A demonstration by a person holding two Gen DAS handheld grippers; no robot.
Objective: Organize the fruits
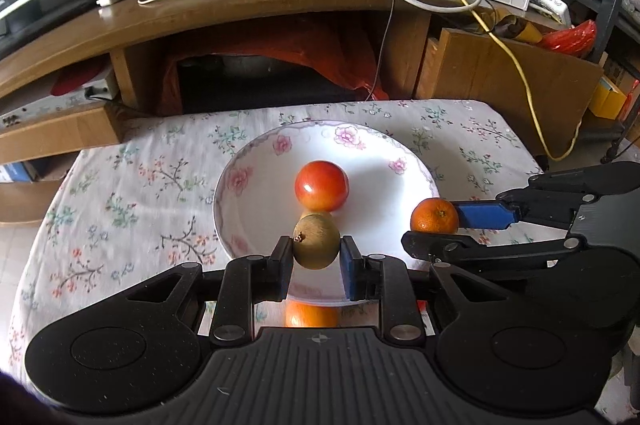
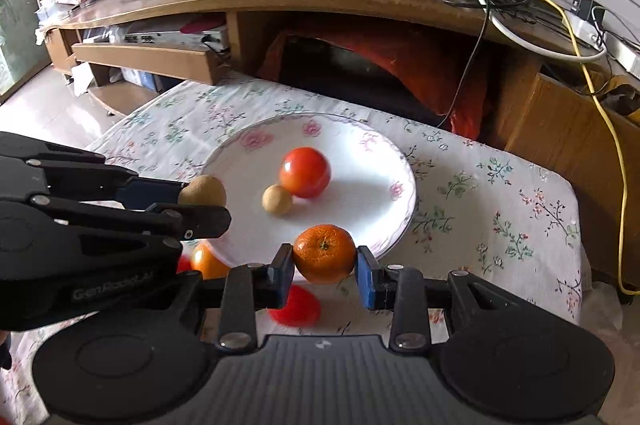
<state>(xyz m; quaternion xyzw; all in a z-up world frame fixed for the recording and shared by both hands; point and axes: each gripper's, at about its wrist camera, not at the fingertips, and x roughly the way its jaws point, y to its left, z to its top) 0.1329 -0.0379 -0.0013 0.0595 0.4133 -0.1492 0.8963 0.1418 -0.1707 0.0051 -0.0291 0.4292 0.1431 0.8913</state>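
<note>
Left claw (image 1: pixel 316 257) is clamped on a brownish-green kiwi (image 1: pixel 316 241), pads on its 2 sides at about mid-height, fruit held above the near rim of the plate (image 1: pixel 240 181). Right claw (image 2: pixel 325 267) is clamped on a small orange (image 2: pixel 325 253) the same way, over the plate's near-right edge.

Handling, as a guess: both fruits look light and roundish. The kiwi is soft w/ a fuzzy skin, so it should sit well in the pads but bruise if squeezed hard; widest part is the right place to hold it. The orange has a dimpled peel w/ some give, decent friction; a grip off the widest part could let it roll out.

On the plate sit a red tomato (image 1: pixel 321 185) and, touching its near-left side, a small tan round fruit (image 2: pixel 277 200). Near the plate on the flowered surface (image 1: pixel 120 193): 1 more orange fruit (image 2: pixel 206 261) and something red (image 2: pixel 298 305), blurred, can't tell what.
</note>
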